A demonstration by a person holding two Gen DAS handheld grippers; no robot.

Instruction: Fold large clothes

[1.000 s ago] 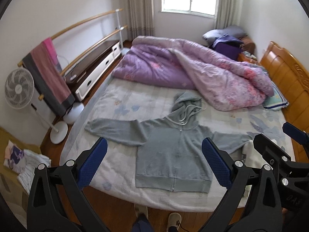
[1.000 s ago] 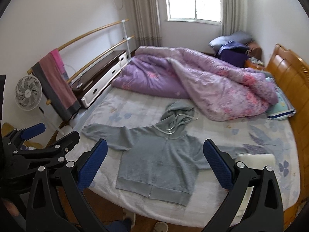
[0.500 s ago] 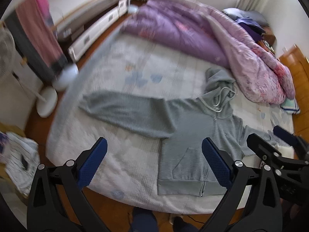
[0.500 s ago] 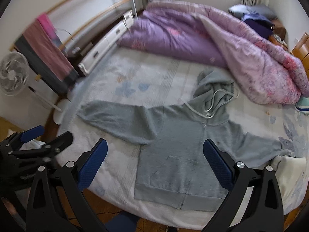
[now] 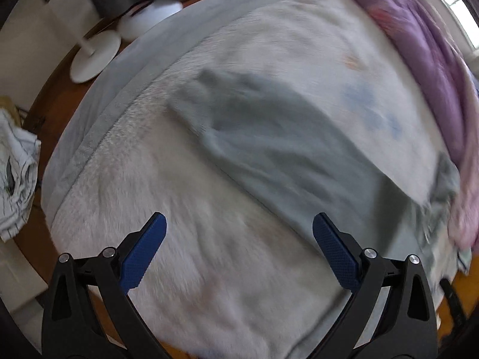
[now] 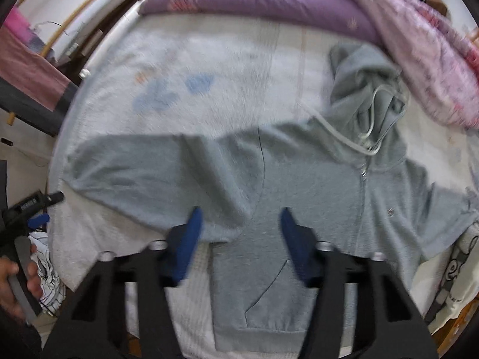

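Motion blur smears the bed (image 5: 209, 284) across the left wrist view, and the frame edges cut off much of the scene.

The grey hoodie (image 5: 284, 155) there is a soft streak, its body lost at the right; the purple quilt (image 5: 434, 59) runs out at upper right. In the right wrist view, the right tongs (image 6: 241, 224) hide the hoodie's (image 6: 314, 185) left underarm; its right cuff leaves frame.

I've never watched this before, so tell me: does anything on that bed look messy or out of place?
The grey hoodie lies mostly flat, but its hood is crumpled and twisted, drawstring loose. The purple quilt is heaped behind it, unmade.
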